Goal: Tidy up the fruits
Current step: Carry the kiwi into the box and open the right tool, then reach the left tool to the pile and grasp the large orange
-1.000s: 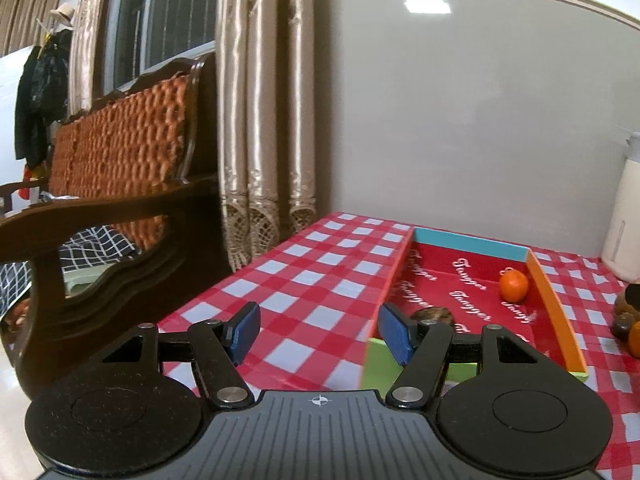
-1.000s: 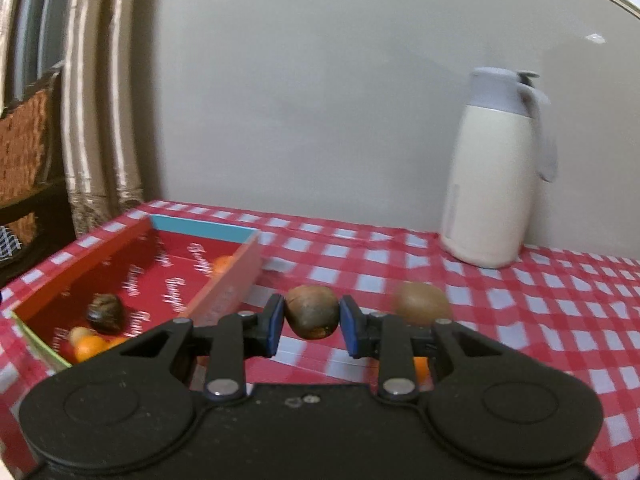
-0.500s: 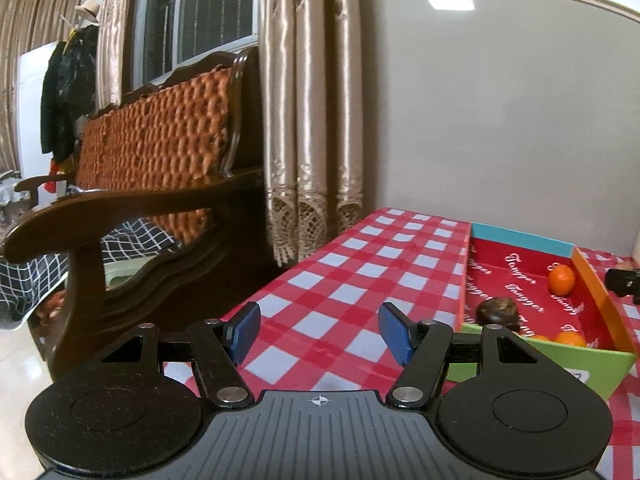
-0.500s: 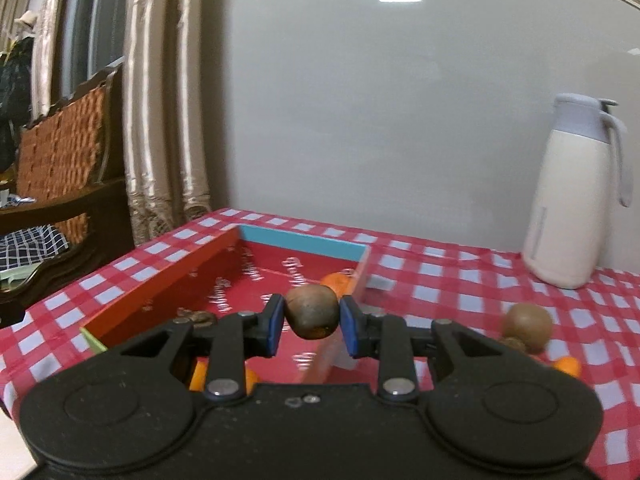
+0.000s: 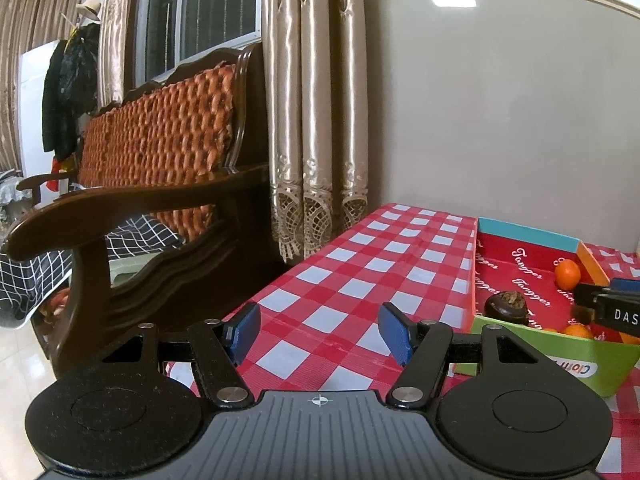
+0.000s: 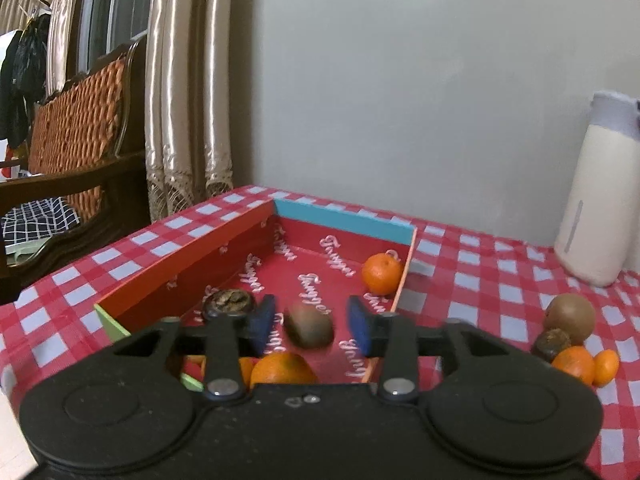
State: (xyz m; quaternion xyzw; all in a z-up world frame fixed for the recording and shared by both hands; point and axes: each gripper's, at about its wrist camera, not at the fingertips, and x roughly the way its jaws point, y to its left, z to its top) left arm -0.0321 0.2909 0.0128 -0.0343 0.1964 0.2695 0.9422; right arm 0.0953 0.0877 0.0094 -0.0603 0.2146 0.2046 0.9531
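Two hand-held grippers work at the desk [image 5: 360, 276]: the right hand-held gripper [image 6: 311, 322], jaws just opening, frees a brown fruit [image 6: 310, 325] over the box [image 6: 188, 256], while the left hand-held gripper [image 5: 320, 332] gapes half-wide, empty.

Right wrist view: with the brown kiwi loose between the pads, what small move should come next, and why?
Probably draw the right gripper back and toward the pile of loose fruit on the checked cloth. Its jaws have just been opening, the brown kiwi sits clear of both pads over the red cardboard tray.
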